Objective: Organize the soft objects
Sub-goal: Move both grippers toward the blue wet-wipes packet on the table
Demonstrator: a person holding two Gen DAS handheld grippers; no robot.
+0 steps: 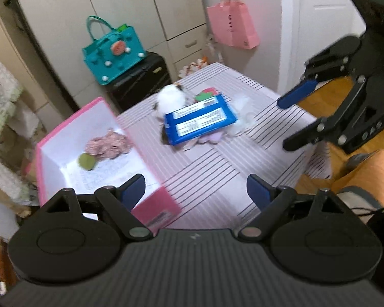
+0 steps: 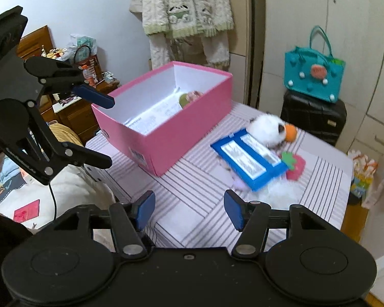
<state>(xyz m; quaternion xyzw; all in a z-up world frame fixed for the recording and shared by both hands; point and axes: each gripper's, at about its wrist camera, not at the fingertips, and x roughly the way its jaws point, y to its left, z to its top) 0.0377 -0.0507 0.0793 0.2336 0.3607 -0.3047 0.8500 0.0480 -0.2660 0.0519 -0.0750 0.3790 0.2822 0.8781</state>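
On the striped tablecloth (image 1: pixel 212 179) a pile of soft things lies under a blue packet (image 1: pixel 199 120) (image 2: pixel 251 161). In that pile are a white plush toy (image 1: pixel 171 97) (image 2: pixel 266 128) and a pink and green felt piece (image 2: pixel 295 165). Left of the pile, an open pink box (image 1: pixel 46 153) (image 2: pixel 166 140) holds a patterned cloth (image 1: pixel 107 144) and a green round item (image 1: pixel 87 161). My left gripper (image 1: pixel 195 192) (image 2: pixel 111 133) hovers open near the box's front corner, its jaws empty. My right gripper (image 2: pixel 189 208) (image 1: pixel 283 124) is open and empty too, above the cloth short of the pile.
A teal handbag (image 1: pixel 114 51) (image 2: pixel 313 74) sits on a black suitcase (image 2: pixel 315 117) behind the table. A pink paper bag (image 1: pixel 231 24) hangs by the white door (image 1: pixel 317 25). A fleece robe (image 2: pixel 187 12) hangs on the wall. The table's right edge drops to wooden floor (image 1: pixel 317 99).
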